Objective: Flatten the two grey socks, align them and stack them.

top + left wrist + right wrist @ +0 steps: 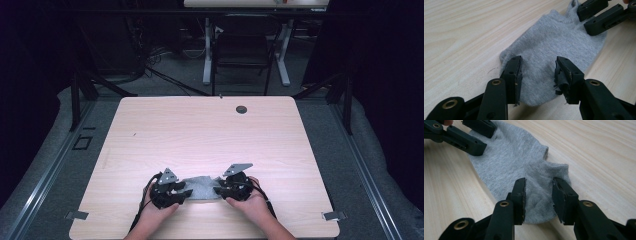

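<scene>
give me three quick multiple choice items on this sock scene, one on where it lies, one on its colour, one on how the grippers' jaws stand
1. Where does the sock lie on the table?
A. at the far edge by the round hole
B. near the person's edge, between the two grippers
C. hanging over the table's left side

2. What colour is the sock?
A. grey
B. red
C. white with blue stripes

3. How do the jaws of the left gripper and the right gripper stand?
A. both clamped tight on a pinch of cloth
B. one shut, one open
C. both apart, with cloth showing in the gap

Answers: 1 B, since the high view shows it low on the table between both hands. 2 A, since both gripper views show plain grey knit. 3 C, since each gripper view shows a wide gap between its jaws over flat cloth.
</scene>
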The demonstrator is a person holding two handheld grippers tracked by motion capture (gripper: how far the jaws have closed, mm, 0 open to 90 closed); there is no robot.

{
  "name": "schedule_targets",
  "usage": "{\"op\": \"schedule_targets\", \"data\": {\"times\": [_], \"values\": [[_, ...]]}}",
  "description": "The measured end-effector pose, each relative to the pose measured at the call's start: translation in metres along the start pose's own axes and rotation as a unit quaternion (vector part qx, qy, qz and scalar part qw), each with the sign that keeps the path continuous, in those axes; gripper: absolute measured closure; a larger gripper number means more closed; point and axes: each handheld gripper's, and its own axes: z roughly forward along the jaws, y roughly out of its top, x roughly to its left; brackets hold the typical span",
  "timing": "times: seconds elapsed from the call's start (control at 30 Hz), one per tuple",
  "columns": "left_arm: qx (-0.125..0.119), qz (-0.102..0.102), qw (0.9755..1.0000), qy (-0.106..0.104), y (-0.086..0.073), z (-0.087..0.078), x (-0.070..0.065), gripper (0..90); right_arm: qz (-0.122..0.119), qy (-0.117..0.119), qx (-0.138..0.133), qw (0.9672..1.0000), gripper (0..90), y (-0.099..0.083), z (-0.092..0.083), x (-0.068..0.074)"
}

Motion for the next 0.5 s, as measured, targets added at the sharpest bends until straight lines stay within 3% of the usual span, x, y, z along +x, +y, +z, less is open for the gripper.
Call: {"op": "schedule_targets", "data": {"times": [0.23,0.3,0.5], "values": [[-0.004,-0.007,1.0,0.003,0.0008,0.001,0.0015,56.9,-0.001,-0.003,-0.001,1.0,63.0,0.0034,0.0022,-0.003],[-0.009,0.004,0.9999,0.008,0.001,-0.0004,-0.0014,55.3,-0.006,-0.009,0.002,0.9999,62.1,0.0036,0.0015,-0.0011],[-0.015,0.003,0.9999,0.005,0.0048,-0.0037,-0.0029,50.4,-0.012,-0.013,-0.006,0.9998,59.5,0.0057,-0.003,0.0034]]}}
